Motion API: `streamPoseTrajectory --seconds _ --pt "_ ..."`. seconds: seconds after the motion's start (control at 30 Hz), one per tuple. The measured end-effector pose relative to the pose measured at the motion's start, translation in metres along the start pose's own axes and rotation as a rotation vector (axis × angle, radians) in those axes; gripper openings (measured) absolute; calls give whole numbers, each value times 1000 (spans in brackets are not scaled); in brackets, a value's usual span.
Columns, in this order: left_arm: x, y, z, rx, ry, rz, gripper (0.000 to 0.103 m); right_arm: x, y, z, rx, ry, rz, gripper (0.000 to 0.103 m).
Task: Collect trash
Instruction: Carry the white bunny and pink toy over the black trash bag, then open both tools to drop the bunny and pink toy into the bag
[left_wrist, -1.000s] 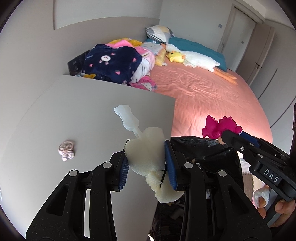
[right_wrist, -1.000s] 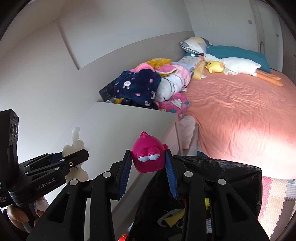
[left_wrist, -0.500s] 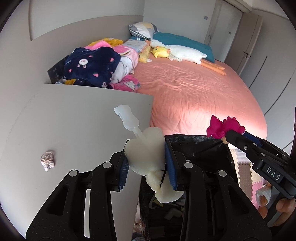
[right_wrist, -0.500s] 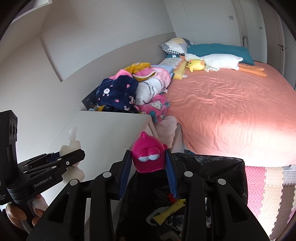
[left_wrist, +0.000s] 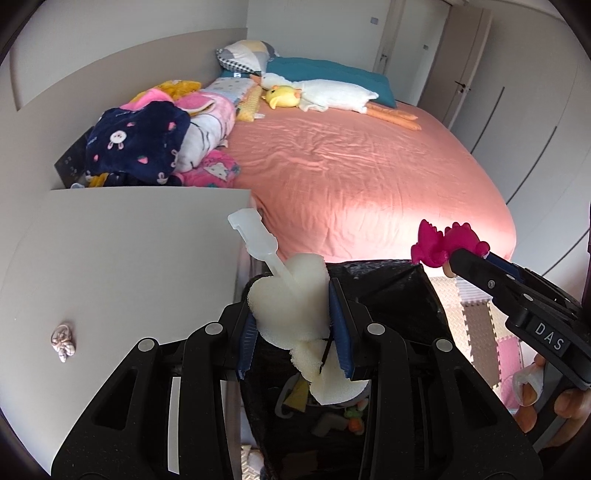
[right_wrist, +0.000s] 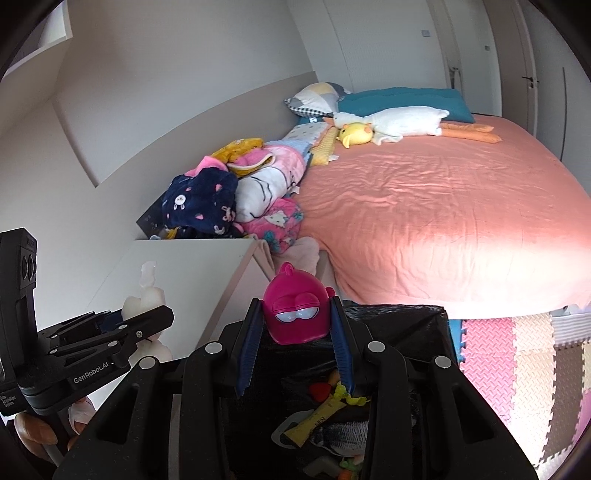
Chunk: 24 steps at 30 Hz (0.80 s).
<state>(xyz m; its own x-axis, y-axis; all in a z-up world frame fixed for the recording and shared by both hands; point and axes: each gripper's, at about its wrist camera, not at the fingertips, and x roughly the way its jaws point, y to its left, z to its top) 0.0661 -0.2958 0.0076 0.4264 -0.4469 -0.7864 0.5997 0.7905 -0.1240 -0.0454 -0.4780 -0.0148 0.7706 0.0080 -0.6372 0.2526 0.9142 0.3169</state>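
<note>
My left gripper (left_wrist: 293, 314) is shut on a white sponge brush (left_wrist: 291, 306) with a pale plastic handle, held over the near left rim of a black trash bag (left_wrist: 424, 299). My right gripper (right_wrist: 295, 321) is shut on a pink toy figure (right_wrist: 295, 314) with sleepy eyes, held above the same bag (right_wrist: 402, 321). The bag is open and holds several bits of trash, among them a yellow wrapper (right_wrist: 314, 421). The left gripper with its sponge shows at the left of the right wrist view (right_wrist: 147, 295); the pink toy shows at the right of the left wrist view (left_wrist: 443, 243).
A white side table (left_wrist: 129, 240) stands left of the bag with a small crumpled wrapper (left_wrist: 63, 338) on it. A bed with a pink sheet (left_wrist: 351, 166), piled clothes (left_wrist: 147, 144) and plush toys lies beyond. Foam floor mats (right_wrist: 517, 350) lie to the right.
Both grippers have moved right, off the side table and over the open trash bag, each still holding its item. More of the bag's inside shows now.
</note>
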Motion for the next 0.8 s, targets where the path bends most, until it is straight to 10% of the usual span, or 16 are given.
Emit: streamPoseTrajectory --seconds 0.8 --pt "24 -65 6 160 64 -68 35 -35 -51 -10 110 -35 -121 38"
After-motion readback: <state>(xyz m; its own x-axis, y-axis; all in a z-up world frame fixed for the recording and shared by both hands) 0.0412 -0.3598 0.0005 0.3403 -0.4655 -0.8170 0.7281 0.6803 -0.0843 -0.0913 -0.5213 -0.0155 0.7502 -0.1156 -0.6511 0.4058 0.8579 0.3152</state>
